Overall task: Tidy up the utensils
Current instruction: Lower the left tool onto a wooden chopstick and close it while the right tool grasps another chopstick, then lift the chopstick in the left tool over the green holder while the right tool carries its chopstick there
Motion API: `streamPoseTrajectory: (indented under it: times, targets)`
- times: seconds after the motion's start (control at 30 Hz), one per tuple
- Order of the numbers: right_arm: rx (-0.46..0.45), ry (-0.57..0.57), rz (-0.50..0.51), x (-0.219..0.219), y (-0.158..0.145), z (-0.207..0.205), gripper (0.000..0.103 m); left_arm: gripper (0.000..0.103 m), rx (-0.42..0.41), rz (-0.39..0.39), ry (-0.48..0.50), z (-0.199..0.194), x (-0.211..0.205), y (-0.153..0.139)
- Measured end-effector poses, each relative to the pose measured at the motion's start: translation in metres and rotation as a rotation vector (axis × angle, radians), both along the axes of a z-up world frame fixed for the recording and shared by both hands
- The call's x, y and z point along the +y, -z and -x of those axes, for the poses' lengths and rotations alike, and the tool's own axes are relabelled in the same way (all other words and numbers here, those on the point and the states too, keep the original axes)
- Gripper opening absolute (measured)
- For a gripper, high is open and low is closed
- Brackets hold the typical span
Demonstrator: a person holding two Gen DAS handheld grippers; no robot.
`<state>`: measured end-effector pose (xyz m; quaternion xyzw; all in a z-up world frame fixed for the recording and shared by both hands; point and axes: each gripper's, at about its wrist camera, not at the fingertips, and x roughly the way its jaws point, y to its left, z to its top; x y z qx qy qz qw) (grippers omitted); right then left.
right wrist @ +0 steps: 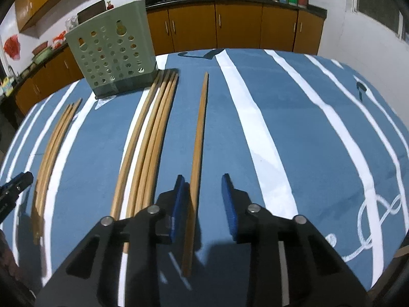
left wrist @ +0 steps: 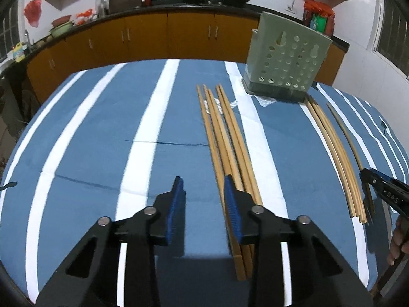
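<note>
Wooden chopsticks lie on a blue, white-striped tablecloth (left wrist: 89,133) in three groups. A left bundle (left wrist: 227,138) lies partly under the right finger of my left gripper (left wrist: 203,186), which is open. A middle bundle (right wrist: 148,138) lies just left of my right gripper (right wrist: 202,186). A single chopstick (right wrist: 198,153) lies between the open right gripper's fingers, close to the left pad (right wrist: 179,204). A green perforated utensil holder (left wrist: 286,53) stands upright at the far side; it also shows in the right wrist view (right wrist: 112,48). The right gripper shows at the left wrist view's right edge (left wrist: 368,194).
The tablecloth (right wrist: 294,128) stretches to the right with white stripes and a loop pattern. Behind the table run orange kitchen cabinets (left wrist: 153,35) with woks and jars on the counter. The left gripper's tip (right wrist: 15,184) shows at the right wrist view's left edge.
</note>
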<state>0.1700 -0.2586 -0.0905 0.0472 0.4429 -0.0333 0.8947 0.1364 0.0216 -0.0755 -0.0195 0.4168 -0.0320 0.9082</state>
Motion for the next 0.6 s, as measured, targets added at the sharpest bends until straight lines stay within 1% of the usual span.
streamPoseTrajectory:
  times: [0.03,0.1,0.3,0.37,0.43,0.6]
  targets:
    - [-0.002,-0.004,0.012,0.001,0.0,0.0,0.024,0.026,0.007,0.004,0.012,-0.001,-0.001,0.001]
    - [-0.007,-0.008,0.02,0.001,0.001,-0.001,0.022,0.023,0.018,0.0,0.024,-0.003,-0.004,0.004]
    - [-0.01,-0.014,0.028,0.001,0.001,-0.001,0.021,0.018,0.04,0.004,0.05,-0.004,-0.008,0.006]
    - [-0.011,-0.018,0.028,0.001,0.001,-0.001,0.017,0.015,0.047,-0.011,0.056,-0.003,-0.01,0.008]
    - [-0.012,-0.03,0.026,0.003,0.002,-0.001,0.009,0.01,0.047,-0.038,0.058,-0.003,-0.012,0.008]
    - [-0.008,-0.045,0.029,0.005,0.001,-0.01,0.009,0.008,0.058,-0.047,0.034,-0.015,-0.003,0.007]
